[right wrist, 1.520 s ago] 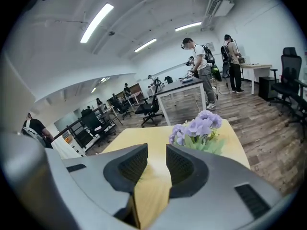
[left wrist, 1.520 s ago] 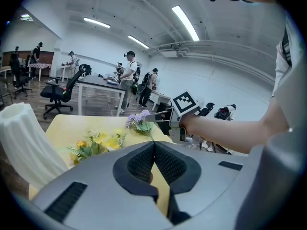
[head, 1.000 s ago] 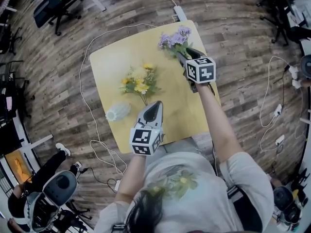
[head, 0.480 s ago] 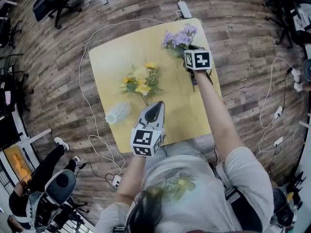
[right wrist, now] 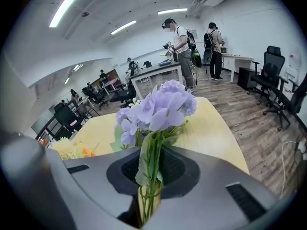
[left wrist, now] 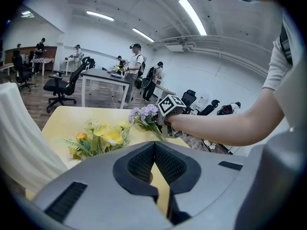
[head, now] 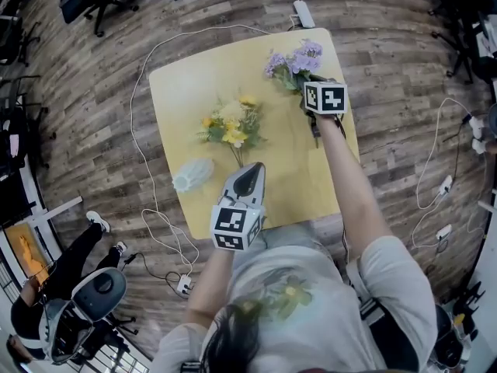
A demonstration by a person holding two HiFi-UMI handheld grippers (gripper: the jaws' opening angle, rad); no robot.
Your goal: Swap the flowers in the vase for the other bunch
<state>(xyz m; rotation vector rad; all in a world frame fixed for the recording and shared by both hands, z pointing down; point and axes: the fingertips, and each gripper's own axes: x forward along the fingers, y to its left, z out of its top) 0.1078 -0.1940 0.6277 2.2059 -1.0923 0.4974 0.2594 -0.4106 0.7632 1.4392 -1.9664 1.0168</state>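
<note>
No words, numbers or brand names can be read anywhere. The two marker cubes (head: 324, 98) carry only black-and-white square patterns, not lettering. The print on the person's shirt (head: 283, 286) looks like flowers, though it is blurred.

vase (head: 192, 174) left of nearer bunch (head: 229, 125), on table (head: 279, 169)

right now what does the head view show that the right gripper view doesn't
Only the head view: the white vase lying on its side on the yellow table, and the left gripper pointing toward the yellow bunch. Only the right gripper view: the jaws of the right gripper, which have just been closing, pinching the green stems of the purple bunch, plus people standing at desks behind. Both: the purple bunch, the yellow bunch and the table.
</note>
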